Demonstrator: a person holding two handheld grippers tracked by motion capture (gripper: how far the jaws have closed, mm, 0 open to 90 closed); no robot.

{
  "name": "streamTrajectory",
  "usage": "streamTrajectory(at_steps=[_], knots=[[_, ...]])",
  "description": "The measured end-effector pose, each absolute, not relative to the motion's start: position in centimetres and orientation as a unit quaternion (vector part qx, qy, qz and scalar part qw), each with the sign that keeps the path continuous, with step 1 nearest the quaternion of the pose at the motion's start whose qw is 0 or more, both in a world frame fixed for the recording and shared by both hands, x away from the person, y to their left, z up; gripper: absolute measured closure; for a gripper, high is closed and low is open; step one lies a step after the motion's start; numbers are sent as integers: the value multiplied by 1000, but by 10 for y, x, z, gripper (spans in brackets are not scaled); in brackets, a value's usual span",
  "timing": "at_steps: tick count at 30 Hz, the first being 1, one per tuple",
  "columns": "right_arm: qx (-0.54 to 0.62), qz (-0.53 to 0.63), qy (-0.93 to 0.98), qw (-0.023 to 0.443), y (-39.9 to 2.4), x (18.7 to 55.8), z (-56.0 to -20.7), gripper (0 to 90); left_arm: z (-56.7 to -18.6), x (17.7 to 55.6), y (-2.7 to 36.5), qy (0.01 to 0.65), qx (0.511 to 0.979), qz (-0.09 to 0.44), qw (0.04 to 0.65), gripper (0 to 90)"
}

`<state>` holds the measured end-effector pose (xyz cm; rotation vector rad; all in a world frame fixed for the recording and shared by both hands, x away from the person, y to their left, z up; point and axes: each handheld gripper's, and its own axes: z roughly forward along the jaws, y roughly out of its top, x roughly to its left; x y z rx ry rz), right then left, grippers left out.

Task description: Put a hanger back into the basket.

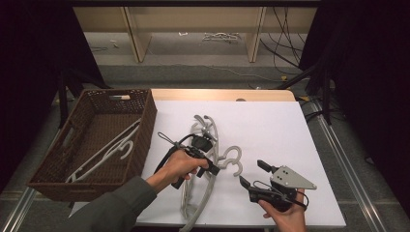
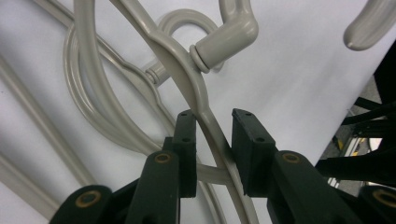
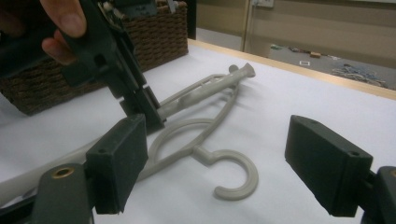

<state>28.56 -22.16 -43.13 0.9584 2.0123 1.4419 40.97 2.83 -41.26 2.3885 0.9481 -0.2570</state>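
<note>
Gripping of one grey plastic hanger [image 2: 205,100] is judged to be the step in hand: an item is being taken from the tangled pile of hangers [image 1: 205,159] on the white desk [image 1: 270,125], apparently for transfer to the wicker basket [image 1: 145,125] at the desk's left side.

Item: hanger, grey, thin-armed, with a swivel hook. Location: middle of the desk, in the pile, crossed over other hanger arms; its arm is seen running between the jaws in the left tool view. A loose hook [image 3: 236,175] lies flat just in front of the right tool.

Left tool [image 1: 205,154]: jaws drawn narrow around the hanger arm. One jaw is seen touching the arm; a slight gap appears at the other, so a firm clamp is not confirmed. The tool is held by the left hand [image 1: 181,166], pointed forward and down into the pile, forearm entering from the lower left.

Right tool [image 1: 251,174]: jaws spread wide, nothing between them. It is held low by the right hand [image 1: 285,215] at the near right of the desk, aimed toward the pile, apart from it.

Basket contents: two white hangers [image 1: 109,150] already laid inside.

Next move, as judged: the grip is to be completed, then the hanger lifted clear without dragging its neighbours along; the hooks are interlocked, so the free right tool may be needed to hold the pile down.
</note>
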Motion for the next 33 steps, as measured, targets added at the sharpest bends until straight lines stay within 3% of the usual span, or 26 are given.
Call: streamTrajectory(at_steps=[22,31,33], knots=[[345,530,736,242,-220,288,-433,221,-386,402,71,392,841,-79,364,818],[350,530,735,235,-220,288,-433,221,-372,397,77,425,832,-67,350,823],[352,523,739,236,-220,287,-432,221,-371,403,83,390,851,-53,349,822]])
